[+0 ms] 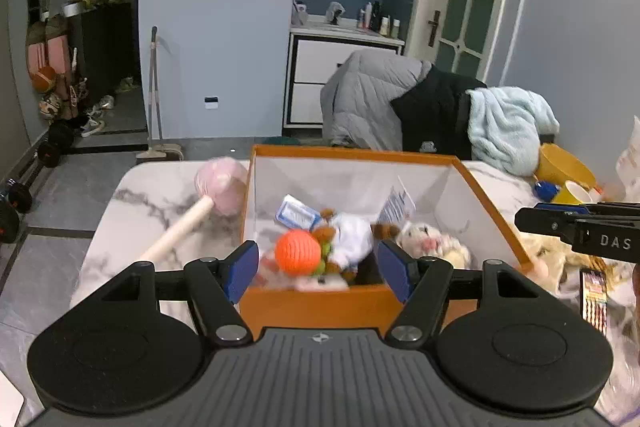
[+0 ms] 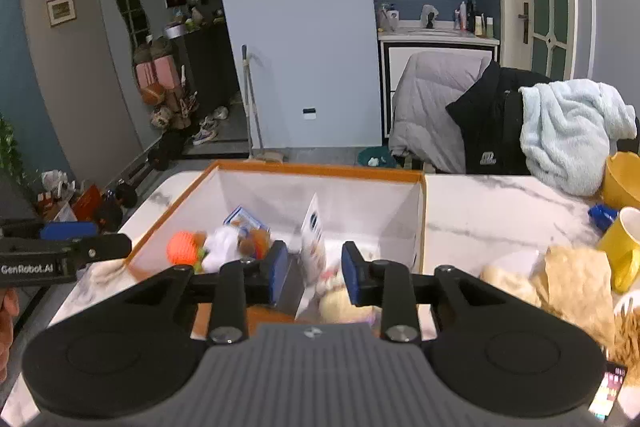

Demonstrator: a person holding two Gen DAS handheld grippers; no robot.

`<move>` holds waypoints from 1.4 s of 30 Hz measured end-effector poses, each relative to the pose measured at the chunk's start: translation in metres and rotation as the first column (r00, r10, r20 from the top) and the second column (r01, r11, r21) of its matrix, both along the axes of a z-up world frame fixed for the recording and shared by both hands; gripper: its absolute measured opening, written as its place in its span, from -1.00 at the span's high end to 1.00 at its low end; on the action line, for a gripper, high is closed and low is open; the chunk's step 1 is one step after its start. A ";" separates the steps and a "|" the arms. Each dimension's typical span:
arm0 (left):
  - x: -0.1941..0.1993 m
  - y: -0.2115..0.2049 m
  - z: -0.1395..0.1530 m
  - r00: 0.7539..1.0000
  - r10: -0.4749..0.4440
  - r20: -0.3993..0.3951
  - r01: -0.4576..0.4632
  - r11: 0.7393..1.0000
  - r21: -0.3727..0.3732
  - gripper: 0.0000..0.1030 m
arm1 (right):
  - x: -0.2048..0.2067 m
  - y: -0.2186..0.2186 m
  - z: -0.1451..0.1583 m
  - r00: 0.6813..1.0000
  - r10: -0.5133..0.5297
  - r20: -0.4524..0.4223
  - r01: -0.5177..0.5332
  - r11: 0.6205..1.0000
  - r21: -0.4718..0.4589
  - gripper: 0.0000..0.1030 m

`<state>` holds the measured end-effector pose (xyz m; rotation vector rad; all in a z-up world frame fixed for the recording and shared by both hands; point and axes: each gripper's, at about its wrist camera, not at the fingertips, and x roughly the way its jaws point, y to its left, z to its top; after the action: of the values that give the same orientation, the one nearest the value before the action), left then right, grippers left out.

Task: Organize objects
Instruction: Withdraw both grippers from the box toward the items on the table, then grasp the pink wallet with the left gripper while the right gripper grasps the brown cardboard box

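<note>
I am holding my left gripper (image 1: 318,273) over the near wall of the orange cardboard box with white inner walls (image 1: 352,155), its blue pads spread wide and gripping nothing. Just beyond the pads, an orange knitted ball (image 1: 298,251) is lying on the box floor, touching a brown stuffed toy in white cloth (image 1: 352,239). A cream plush animal with a pink snout (image 1: 430,245) is sitting to the right of it, and a small blue-and-white packet (image 1: 296,213) is resting behind the ball. Outside the box, on the white marble table (image 1: 136,199), a pink fluffy-headed mallet with a pale wooden handle (image 1: 218,187) is leaning against the box's left wall.

My right gripper (image 2: 315,275) is hovering over the near edge of the same box, pads moderately apart and empty, with the cream plush showing blurred between them. A yellow mug (image 2: 622,247) is standing to the right on the table.
</note>
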<state>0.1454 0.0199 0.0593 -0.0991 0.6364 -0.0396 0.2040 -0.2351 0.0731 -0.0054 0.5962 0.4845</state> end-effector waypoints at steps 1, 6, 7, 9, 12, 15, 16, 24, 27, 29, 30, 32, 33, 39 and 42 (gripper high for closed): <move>-0.003 0.000 -0.003 1.000 -0.008 -0.005 0.008 1.000 -0.001 -0.51 | -0.007 -0.002 -0.003 1.000 0.008 -0.008 -0.008 1.000 -0.001 0.29; -0.019 -0.006 -0.020 0.998 -0.053 -0.036 0.053 0.999 0.003 -0.52 | -0.036 -0.005 -0.020 0.998 0.037 -0.058 -0.038 0.999 -0.001 0.21; -0.022 -0.008 -0.026 0.997 -0.064 -0.045 0.064 0.998 0.002 -0.53 | -0.042 -0.005 -0.024 0.997 0.040 -0.068 -0.041 0.999 -0.003 0.14; -0.030 -0.011 -0.040 0.995 -0.077 -0.063 0.076 0.997 -0.013 -0.53 | -0.053 -0.008 -0.032 0.996 0.032 -0.078 -0.032 0.999 -0.006 -0.05; -0.032 -0.017 -0.059 0.987 -0.102 -0.121 0.098 0.994 -0.040 -0.53 | -0.069 -0.015 -0.045 0.993 0.016 -0.113 -0.016 1.000 0.000 -0.24; -0.037 -0.025 -0.072 0.979 -0.137 -0.152 0.135 0.991 -0.023 -0.53 | -0.083 -0.021 -0.057 0.986 0.042 -0.161 -0.043 0.999 -0.004 -0.25; -0.038 -0.027 -0.076 0.976 -0.148 -0.158 0.147 0.989 -0.015 -0.55 | -0.085 -0.022 -0.060 0.985 0.048 -0.167 -0.051 0.999 -0.014 -0.26; -0.052 -0.044 -0.106 0.945 -0.230 -0.235 0.242 0.970 0.025 -0.62 | -0.077 -0.042 -0.073 0.977 0.028 -0.210 -0.040 0.998 -0.056 -0.41; -0.055 -0.053 -0.114 0.924 -0.283 -0.256 0.300 0.954 0.028 -0.63 | -0.072 -0.049 -0.078 0.971 0.004 -0.238 -0.012 0.999 -0.032 -0.41; -0.059 -0.062 -0.120 0.910 -0.315 -0.271 0.339 0.940 0.044 -0.63 | -0.071 -0.050 -0.079 0.970 -0.001 -0.244 -0.005 1.000 -0.025 -0.41; -0.060 -0.065 -0.122 0.905 -0.325 -0.276 0.353 0.934 0.056 -0.63 | -0.071 -0.050 -0.078 0.970 0.000 -0.244 -0.007 1.000 -0.025 -0.41; -0.062 -0.073 -0.126 0.895 -0.347 -0.281 0.385 0.918 0.092 -0.67 | -0.072 -0.049 -0.078 0.971 0.007 -0.239 -0.013 1.000 -0.025 -0.41; -0.064 -0.076 -0.127 0.894 -0.353 -0.277 0.396 0.911 0.117 -0.70 | -0.072 -0.048 -0.077 0.971 0.009 -0.238 -0.016 1.000 -0.026 -0.41; -0.067 -0.077 -0.135 0.894 -0.331 -0.302 0.411 0.875 0.257 -0.70 | -0.073 -0.047 -0.077 0.971 0.021 -0.239 -0.029 0.999 -0.033 -0.42; -0.065 -0.056 -0.133 0.907 -0.278 -0.317 0.359 0.903 0.235 -0.69 | -0.073 -0.048 -0.078 0.969 0.026 -0.246 -0.035 0.999 -0.030 -0.44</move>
<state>0.0803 -0.0360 -0.0740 0.2920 0.9282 -0.2566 0.1305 -0.2829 -0.0049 0.0133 0.8487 0.5085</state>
